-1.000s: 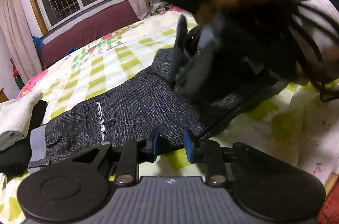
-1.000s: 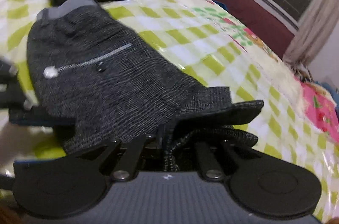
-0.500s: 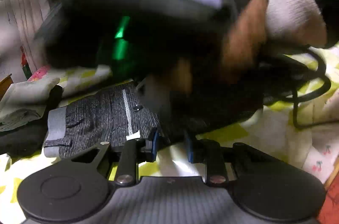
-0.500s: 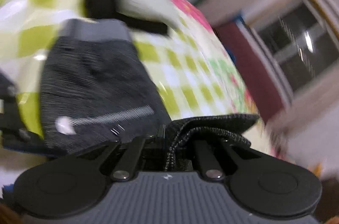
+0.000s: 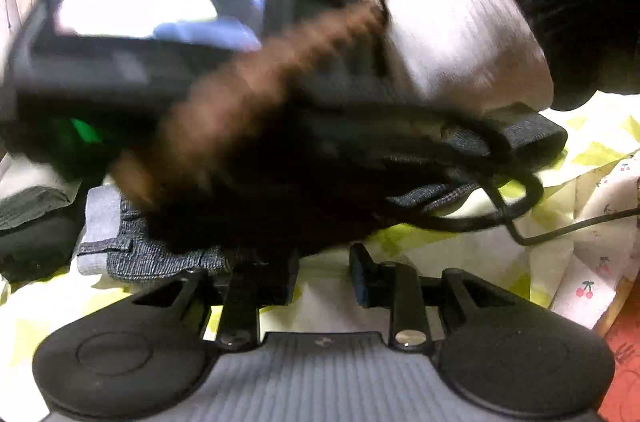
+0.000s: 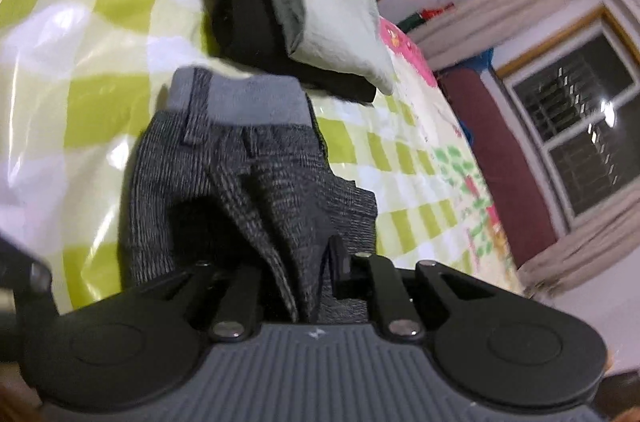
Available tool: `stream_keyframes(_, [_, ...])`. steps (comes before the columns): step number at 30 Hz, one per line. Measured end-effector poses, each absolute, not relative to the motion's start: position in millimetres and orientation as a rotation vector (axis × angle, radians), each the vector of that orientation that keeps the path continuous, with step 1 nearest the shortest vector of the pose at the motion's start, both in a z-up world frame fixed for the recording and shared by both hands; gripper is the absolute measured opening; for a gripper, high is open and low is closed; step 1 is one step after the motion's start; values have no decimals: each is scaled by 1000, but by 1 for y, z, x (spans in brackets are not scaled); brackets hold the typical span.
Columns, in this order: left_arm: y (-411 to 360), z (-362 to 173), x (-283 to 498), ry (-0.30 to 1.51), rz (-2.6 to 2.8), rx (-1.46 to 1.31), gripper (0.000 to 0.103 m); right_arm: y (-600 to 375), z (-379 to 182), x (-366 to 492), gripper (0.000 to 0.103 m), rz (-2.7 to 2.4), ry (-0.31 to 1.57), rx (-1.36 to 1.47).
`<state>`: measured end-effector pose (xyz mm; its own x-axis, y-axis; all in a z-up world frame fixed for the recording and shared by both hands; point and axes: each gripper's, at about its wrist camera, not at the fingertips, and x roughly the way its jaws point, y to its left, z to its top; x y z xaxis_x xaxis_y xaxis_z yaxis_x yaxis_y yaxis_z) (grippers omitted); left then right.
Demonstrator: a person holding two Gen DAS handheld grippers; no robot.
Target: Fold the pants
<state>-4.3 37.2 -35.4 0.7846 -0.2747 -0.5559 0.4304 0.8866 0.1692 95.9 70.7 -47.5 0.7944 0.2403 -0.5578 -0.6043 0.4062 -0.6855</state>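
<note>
On the checked bedspread, grey pants lie doubled, seemingly pinched in right tool.

Two close wrist views angled down, both sharing the pants.

Across the left wrist view we get a blurred hand on the other gripper's body, and it hides most of the pants, leaving only a strip at lower left. In the right wrist view, motion smears the fold of cloth at the right gripper, so we cannot tell whether its pads press it. The window runs off the right edge.
</note>
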Motion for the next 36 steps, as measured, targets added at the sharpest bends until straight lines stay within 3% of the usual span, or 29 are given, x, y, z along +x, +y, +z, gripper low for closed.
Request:
stream_keyframes(3, [40,-36,0,551,-378,293,48,77,-35,105,6,572,469,-897])
stream_keyframes(21, [46,-37,4,557,-369,290,48,118,-8,130,7,562,469,-654])
stream_keyframes(27, [46,-38,0,562,-369,303,48,138,-36,132,19,617,528,-676])
stream_keyframes(31, [41,-36,-3,567,-363,323,48,137,-28,130,39,684,557,-620])
stream_keyframes(36, [32,-35,-15,558,-348,385,49,130,-9,99,39,888,517,-520])
